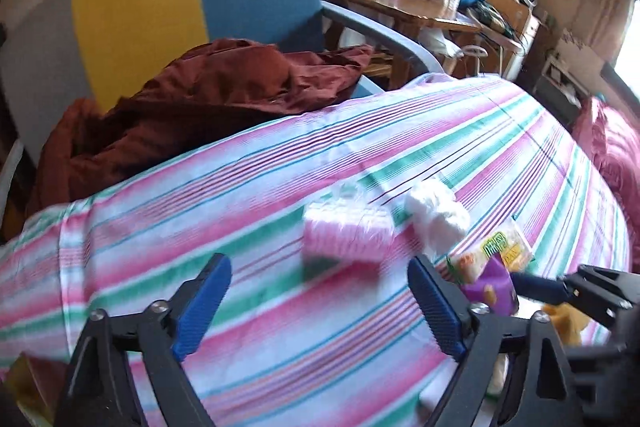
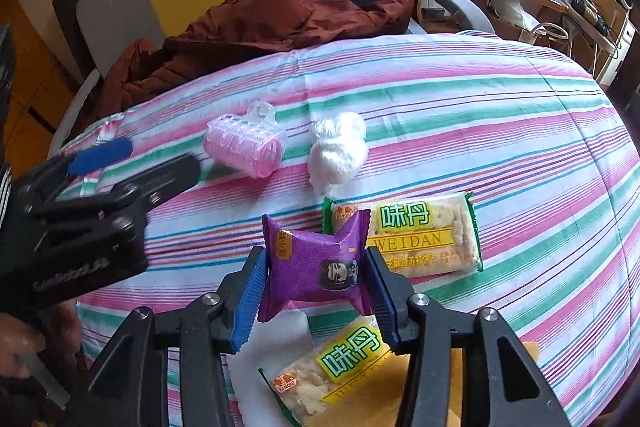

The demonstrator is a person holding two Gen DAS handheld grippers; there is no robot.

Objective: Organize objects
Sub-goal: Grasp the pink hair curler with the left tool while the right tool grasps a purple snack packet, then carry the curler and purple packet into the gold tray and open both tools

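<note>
The right gripper [image 2: 316, 291] squeezes a purple crinkly snack packet [image 2: 316, 267] between its two blue fingers [image 2: 250, 291], holding it up over the striped pink, green and white bed sheet [image 2: 500, 131]. The left gripper [image 1: 320, 307] has its fingers wide apart with nothing in them, and it hangs just in front of a pink plastic hair roller [image 1: 348, 235], which looks blurry in the left view. A white fluffy yarn ball [image 2: 340, 151] sits just beside the roller. One clear cracker packet with green letters [image 2: 424, 239] lies flat on the sheet behind the purple packet, and a second cracker packet [image 2: 336, 367] lies under the right gripper, partly on a yellow-brown flat thing [image 2: 460, 387]; I cannot tell what that thing is. The purple packet is soft and slippery, so it could slide out or get squashed if the squeeze is wrong. The roller could roll away if bumped. No box, bin or basket shows, so nothing is inside anything.
</note>
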